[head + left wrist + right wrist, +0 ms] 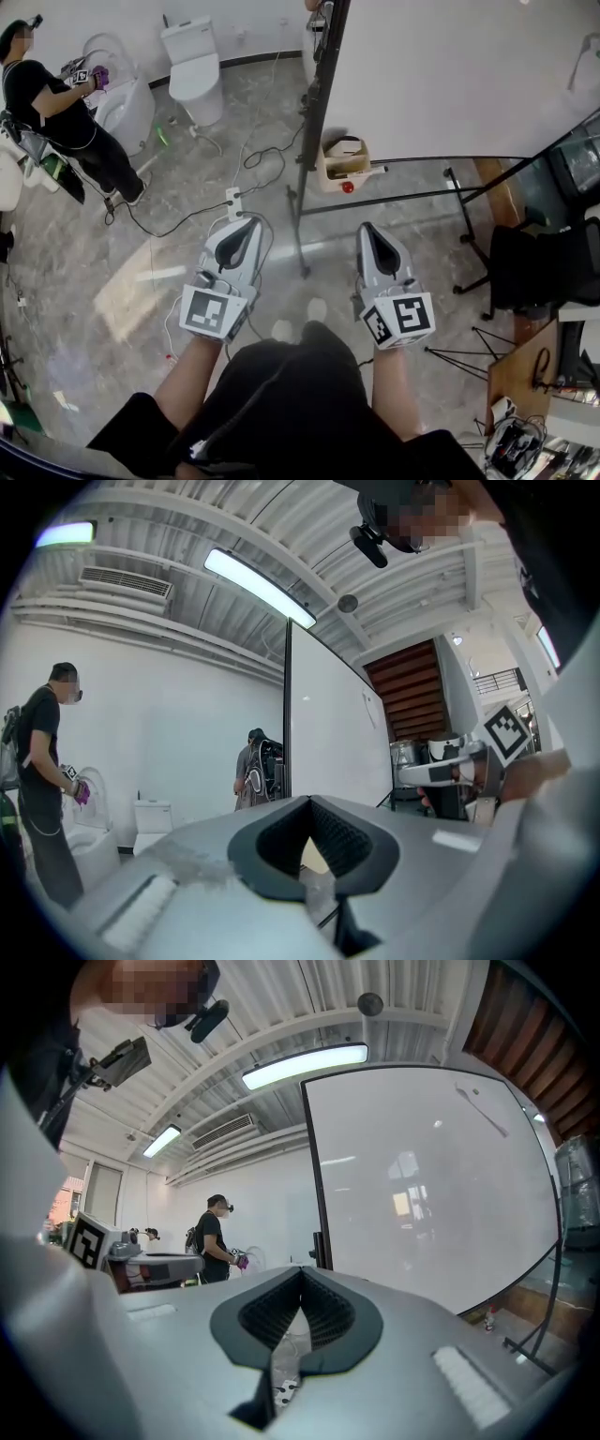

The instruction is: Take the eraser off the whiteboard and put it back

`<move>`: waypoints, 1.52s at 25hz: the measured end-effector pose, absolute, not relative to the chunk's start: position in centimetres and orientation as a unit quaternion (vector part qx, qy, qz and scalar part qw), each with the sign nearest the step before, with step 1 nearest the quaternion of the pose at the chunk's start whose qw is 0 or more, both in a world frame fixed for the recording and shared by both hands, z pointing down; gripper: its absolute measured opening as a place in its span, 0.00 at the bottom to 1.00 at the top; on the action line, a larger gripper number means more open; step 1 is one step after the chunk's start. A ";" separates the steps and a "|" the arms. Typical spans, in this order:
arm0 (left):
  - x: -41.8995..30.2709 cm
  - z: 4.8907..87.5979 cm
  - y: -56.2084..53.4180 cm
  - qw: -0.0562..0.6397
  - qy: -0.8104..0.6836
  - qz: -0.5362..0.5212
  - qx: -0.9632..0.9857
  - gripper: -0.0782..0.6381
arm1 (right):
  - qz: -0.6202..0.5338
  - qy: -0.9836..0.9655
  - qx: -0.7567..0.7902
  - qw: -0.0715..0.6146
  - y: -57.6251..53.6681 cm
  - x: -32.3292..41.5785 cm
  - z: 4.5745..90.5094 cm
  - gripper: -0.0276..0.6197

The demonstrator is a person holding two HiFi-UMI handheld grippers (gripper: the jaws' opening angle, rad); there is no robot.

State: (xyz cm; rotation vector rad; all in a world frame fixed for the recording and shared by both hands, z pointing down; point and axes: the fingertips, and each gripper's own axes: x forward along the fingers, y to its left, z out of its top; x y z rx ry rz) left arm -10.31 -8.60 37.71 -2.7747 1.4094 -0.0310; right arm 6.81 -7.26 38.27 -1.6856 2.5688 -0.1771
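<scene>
The whiteboard (450, 75) stands on a black frame ahead and to my right. It fills the right of the right gripper view (431, 1194) and shows edge-on in the left gripper view (333, 733). I cannot make out an eraser on it; only a thin grey streak (483, 1110) shows near its top right. A tan box (345, 159) hangs by the board's left post. My left gripper (251, 220) (309, 801) and right gripper (367, 228) (302, 1271) are held level in front of me. Both point toward the board, are shut and hold nothing.
A person (56, 103) works at a toilet (127, 103) at the far left, with a second toilet (194, 66) beside it. Cables (253, 159) trail over the floor ahead. A black chair (544, 262) and wooden desk stand to the right. Another person (251, 771) stands behind the board.
</scene>
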 end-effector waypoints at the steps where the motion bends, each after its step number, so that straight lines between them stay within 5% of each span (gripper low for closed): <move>1: -9.9 37.7 -8.9 0.015 0.455 -0.012 -0.890 0.12 | -0.059 0.835 -0.546 0.027 -8.2 7.1 38.7 0.06; 20: -2.0 39.4 -14.5 0.010 0.507 -0.017 -0.862 0.12 | -0.069 0.863 -0.500 0.012 -16.2 11.1 41.8 0.06; 38: -4.3 39.2 -18.5 -0.002 0.463 -0.032 -0.886 0.12 | -0.094 0.825 -0.557 0.009 -22.2 8.6 43.3 0.06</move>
